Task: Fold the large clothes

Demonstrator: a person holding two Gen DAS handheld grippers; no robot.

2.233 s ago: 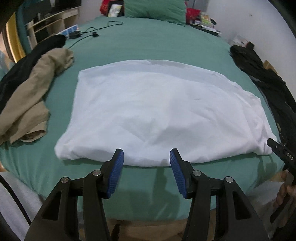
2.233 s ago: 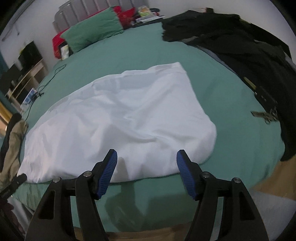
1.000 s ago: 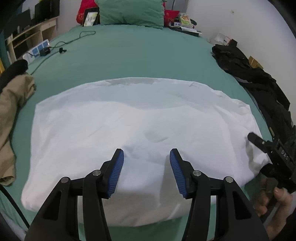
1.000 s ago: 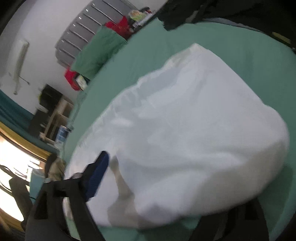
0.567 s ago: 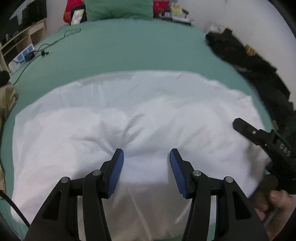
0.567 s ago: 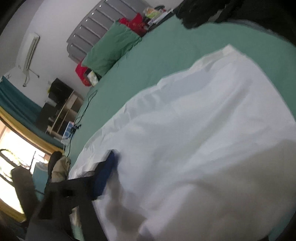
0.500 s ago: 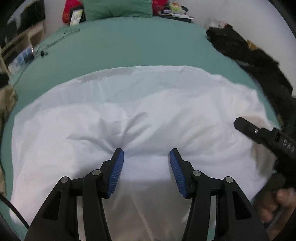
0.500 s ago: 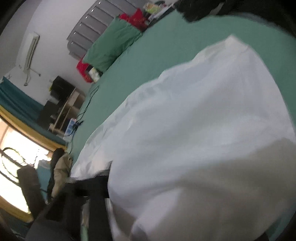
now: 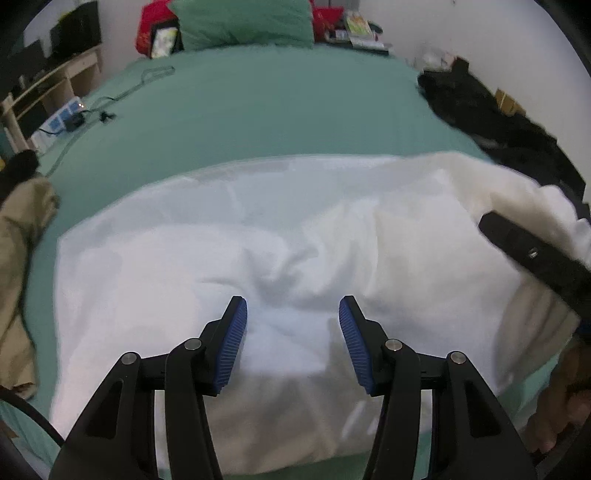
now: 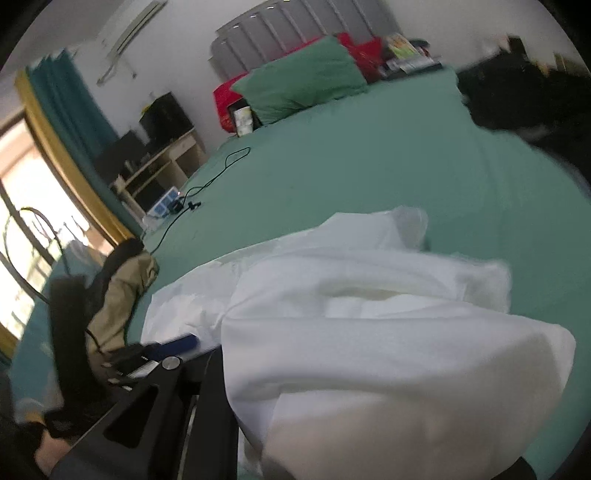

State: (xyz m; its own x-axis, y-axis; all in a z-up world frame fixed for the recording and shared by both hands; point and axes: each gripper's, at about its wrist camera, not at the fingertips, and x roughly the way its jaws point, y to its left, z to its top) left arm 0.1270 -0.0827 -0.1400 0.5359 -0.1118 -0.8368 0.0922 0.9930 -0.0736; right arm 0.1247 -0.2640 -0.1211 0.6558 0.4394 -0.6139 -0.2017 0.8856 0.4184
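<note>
Your left claw [image 9: 291, 332] is spread wide, both blue pads clear, poised over the near-edge portion of the white garment [image 9: 258, 266] with cloth showing between the fingers but nothing pinched. The white garment lies spread across the near half of the bed [image 9: 258, 110], its near hem at the bed's near edge. Your right claw [image 9: 532, 254] enters at the garment's right end, where cloth is lifted and bunched over it; in the right wrist view the fabric [image 10: 369, 332] drapes across the fingers and hides the tips, so I cannot tell whether it is pressed together or spread. Tan clothing [image 9: 22, 258] lies along the bed's left edge, dark clothing [image 9: 491, 122] along the right edge. A green pillow [image 9: 243, 20] sits at the far edge, and a black cable [image 9: 110, 99] runs near the far-left corner.
</note>
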